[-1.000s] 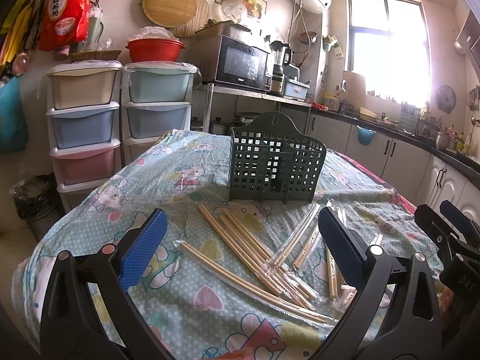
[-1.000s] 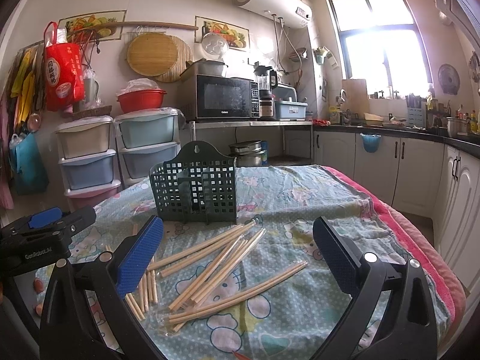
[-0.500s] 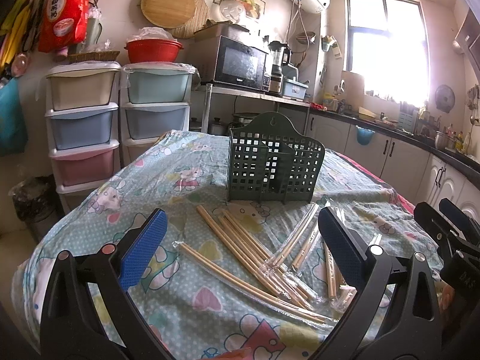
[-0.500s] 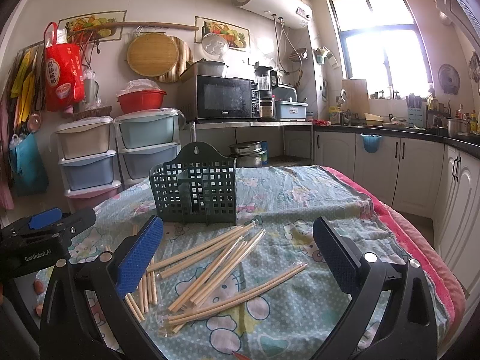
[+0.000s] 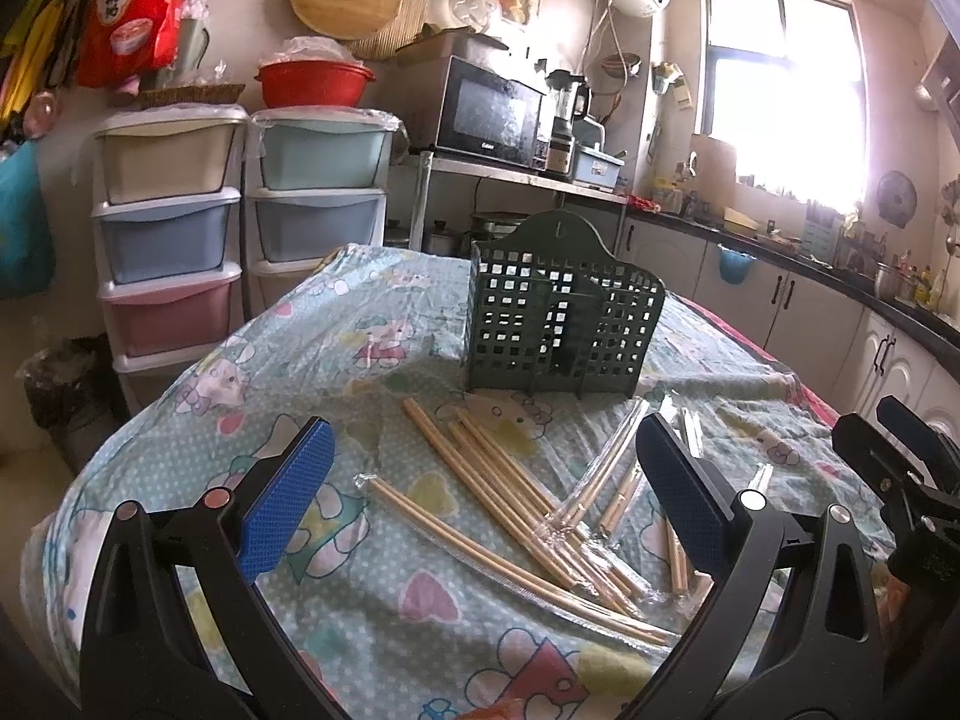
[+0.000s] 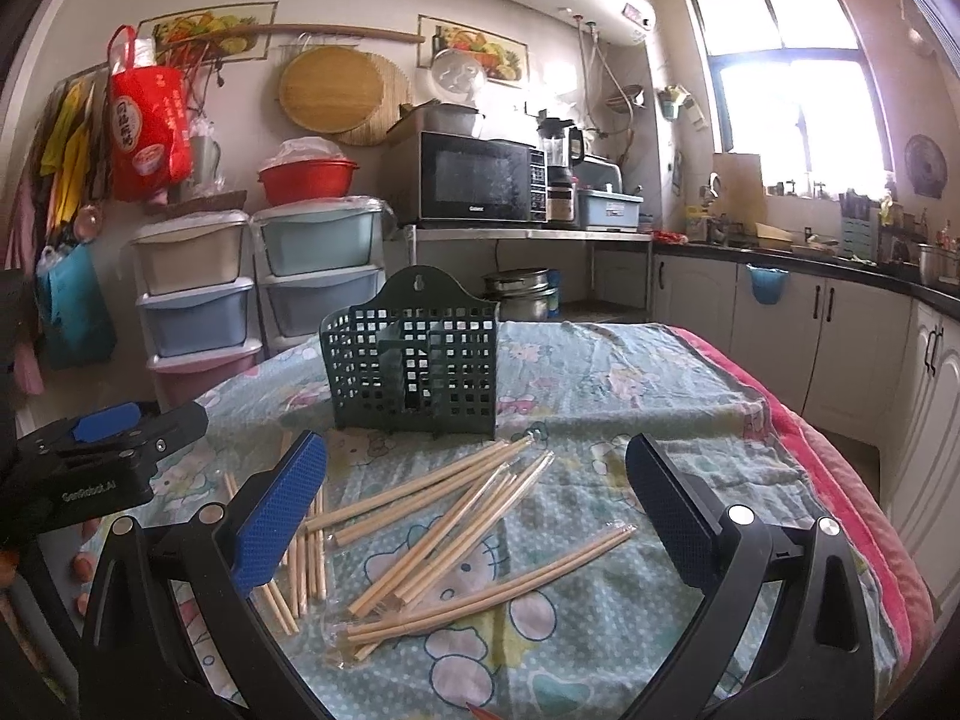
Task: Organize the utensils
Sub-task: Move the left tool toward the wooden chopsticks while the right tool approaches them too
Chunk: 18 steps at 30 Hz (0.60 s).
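Note:
Several wooden chopsticks [image 5: 510, 498] in clear plastic sleeves lie scattered on the patterned tablecloth [image 5: 288, 360], also visible as chopsticks [image 6: 444, 534] in the right wrist view. Behind them stands a dark green perforated utensil holder [image 5: 564, 324], the same holder [image 6: 420, 366] seen from the right. My left gripper [image 5: 486, 498] hovers open above the near end of the pile, nothing between its blue pads. My right gripper [image 6: 474, 510] is likewise open over the chopsticks. Each gripper shows at the edge of the other's view.
Plastic drawer towers [image 5: 174, 222] stand beyond the table's far left. A microwave [image 5: 486, 114] sits on a shelf behind the holder. Kitchen cabinets [image 6: 780, 330] run along the right wall. The table's red edge [image 6: 840, 480] drops off at the right.
Both views have shifted only slightly; the left gripper has crept a little toward the chopsticks. Nothing was taken hold of or moved on the table.

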Motion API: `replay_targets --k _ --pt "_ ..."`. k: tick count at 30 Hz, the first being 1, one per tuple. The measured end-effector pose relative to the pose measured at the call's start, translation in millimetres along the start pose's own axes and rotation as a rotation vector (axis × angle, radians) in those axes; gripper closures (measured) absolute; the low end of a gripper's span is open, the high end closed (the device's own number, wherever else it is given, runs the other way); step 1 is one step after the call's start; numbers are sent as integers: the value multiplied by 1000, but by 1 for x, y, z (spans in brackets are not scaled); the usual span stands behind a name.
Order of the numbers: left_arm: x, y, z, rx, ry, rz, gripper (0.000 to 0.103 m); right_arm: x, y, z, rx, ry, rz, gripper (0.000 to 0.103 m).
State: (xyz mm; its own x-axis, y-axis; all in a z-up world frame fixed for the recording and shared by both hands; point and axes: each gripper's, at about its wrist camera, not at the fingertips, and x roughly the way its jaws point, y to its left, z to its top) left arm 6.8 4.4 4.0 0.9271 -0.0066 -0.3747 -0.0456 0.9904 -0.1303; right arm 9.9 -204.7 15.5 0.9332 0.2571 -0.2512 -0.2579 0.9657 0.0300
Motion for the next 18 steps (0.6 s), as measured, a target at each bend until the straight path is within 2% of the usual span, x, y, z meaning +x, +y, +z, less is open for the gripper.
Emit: replay_targets --k 18 --pt "21 34 6 -62 76 4 10 37 15 9 -75 150 145 6"
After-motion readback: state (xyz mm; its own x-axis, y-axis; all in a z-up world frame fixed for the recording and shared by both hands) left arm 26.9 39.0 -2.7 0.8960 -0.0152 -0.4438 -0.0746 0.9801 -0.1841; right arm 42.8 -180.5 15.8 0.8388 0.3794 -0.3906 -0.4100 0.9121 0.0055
